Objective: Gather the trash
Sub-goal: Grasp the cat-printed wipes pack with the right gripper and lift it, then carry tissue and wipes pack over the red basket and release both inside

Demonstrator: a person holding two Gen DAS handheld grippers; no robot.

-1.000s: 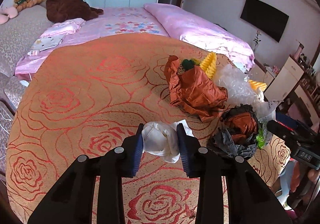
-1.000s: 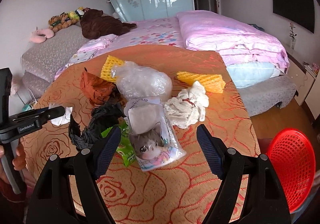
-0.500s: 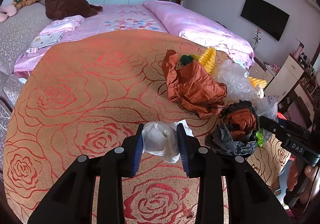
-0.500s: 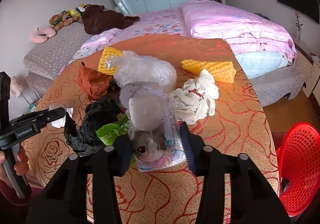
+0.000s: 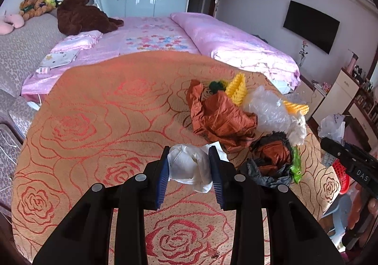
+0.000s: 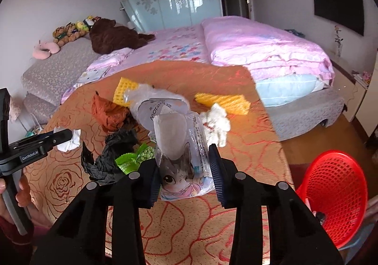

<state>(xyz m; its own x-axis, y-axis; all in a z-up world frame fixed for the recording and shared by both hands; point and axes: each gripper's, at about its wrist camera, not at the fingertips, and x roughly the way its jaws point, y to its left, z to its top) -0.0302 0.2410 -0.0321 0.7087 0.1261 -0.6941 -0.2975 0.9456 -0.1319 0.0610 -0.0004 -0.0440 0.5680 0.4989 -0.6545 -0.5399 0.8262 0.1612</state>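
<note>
**A:** What are the two claws doing?

**B:** The left gripper [image 5: 190, 168] is pinching a wad of white tissue [image 5: 189, 167] between its blue pads, just above the rose-patterned cloth of the table [image 5: 94, 128]. The right gripper [image 6: 184, 171] has just been closing, and its pads now press on both sides of a clear cat-print packet [image 6: 182, 158], which stands upright between them.

**A:** And the rest of the trash?

**B:** Piled toward the table's right edge, as the left wrist camera sees it. A black bag [image 6: 111, 154] and a green snack wrapper [image 6: 134, 158] lie just left of the packet, with crumpled brown paper [image 5: 219, 118] beyond them. A clear plastic bag [image 5: 267, 109] lies behind the packet, with yellow foam netting [image 6: 222, 102] at the far side and a white knitted scrap [image 6: 217, 123] nearer.

**A:** Anything off the table?

**B:** A red mesh basket [image 6: 335, 194] sits low beyond the table's right edge. A pink bed [image 5: 165, 38] lies past the far edge.
</note>
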